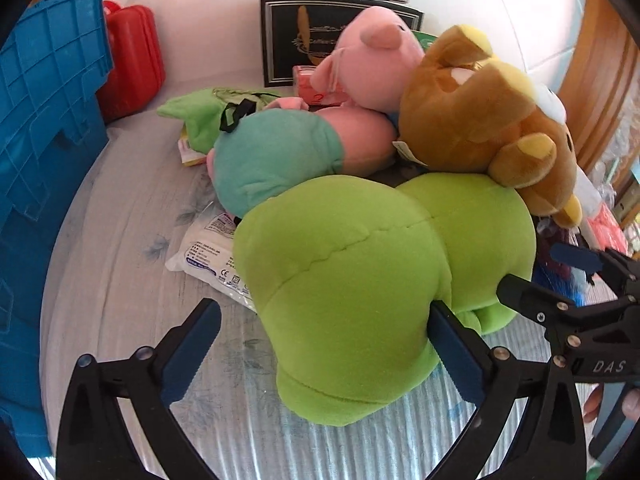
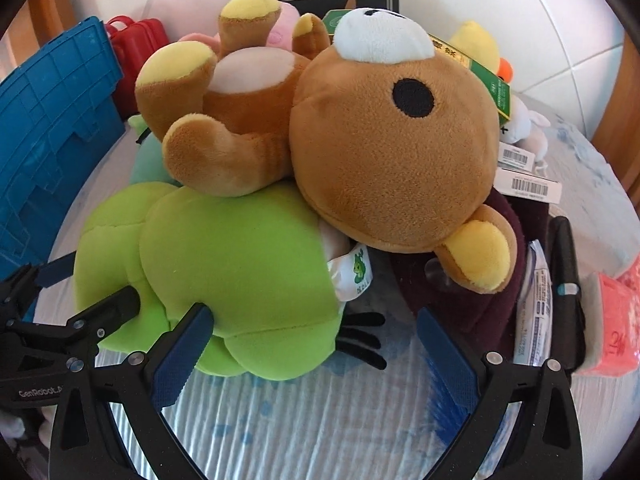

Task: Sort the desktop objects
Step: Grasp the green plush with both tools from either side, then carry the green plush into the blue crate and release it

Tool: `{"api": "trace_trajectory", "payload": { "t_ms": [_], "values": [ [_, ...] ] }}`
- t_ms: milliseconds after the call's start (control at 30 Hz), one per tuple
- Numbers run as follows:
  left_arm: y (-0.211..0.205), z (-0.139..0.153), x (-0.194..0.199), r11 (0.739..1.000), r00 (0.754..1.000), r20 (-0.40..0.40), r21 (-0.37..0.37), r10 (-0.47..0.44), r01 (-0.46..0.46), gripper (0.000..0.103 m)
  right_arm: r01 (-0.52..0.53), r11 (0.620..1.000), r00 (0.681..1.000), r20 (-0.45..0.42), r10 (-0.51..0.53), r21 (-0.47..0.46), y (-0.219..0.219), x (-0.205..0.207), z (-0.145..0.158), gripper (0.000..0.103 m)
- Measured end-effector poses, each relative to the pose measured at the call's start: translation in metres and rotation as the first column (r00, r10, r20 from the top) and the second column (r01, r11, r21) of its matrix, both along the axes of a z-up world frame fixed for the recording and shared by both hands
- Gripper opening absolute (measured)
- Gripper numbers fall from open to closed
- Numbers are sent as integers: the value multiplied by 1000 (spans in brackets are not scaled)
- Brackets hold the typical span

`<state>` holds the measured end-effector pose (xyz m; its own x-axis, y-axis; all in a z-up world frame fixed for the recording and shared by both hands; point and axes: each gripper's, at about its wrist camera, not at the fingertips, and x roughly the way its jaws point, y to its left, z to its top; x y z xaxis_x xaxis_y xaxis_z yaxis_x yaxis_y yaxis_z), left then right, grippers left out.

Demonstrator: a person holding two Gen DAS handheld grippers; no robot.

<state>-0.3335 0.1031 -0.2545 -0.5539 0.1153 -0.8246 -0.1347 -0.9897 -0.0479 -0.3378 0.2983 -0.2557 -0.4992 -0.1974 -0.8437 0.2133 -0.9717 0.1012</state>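
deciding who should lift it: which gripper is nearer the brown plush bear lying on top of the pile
Right. The right gripper sits open just below the brown plush bear, at the green plush toy's edge. The left gripper straddles that toy's near end, with the bear beyond it.

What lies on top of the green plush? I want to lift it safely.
The brown bear lies across the green plush; whatever sits beneath the plush is hidden.

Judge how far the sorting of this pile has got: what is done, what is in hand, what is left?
Done: nothing visibly; the blue crate stands beside the heap, its inside unseen. In hand: both tools, left tool and right tool, are open, neither gripping, the left astride the green plush. Left: the brown bear lying on it, the pink pig, the red case and the packets.
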Motion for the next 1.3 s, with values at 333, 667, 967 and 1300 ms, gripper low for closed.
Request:
{"api": "trace_trajectory", "payload": {
  "t_ms": [333,667,967,1300],
  "values": [
    [10,-15,-10,998,998,18,7,-68,68,103,-29,999,998,50,27,33,-3,-11,-23,103],
    [17,-7,-7,996,996,6,-6,-94,94,80,-82,996,997,16,82,29,-21,-10,-18,58],
    [14,27,23,997,994,-79,-8,-81,81,73,-94,996,995,-19,94,3,-21,15,2,49],
    [-2,86,66,996,970,-226,-14,-91,90,72,-105,993,985,-141,97,-49,-43,63,55,43]
  ]
}}
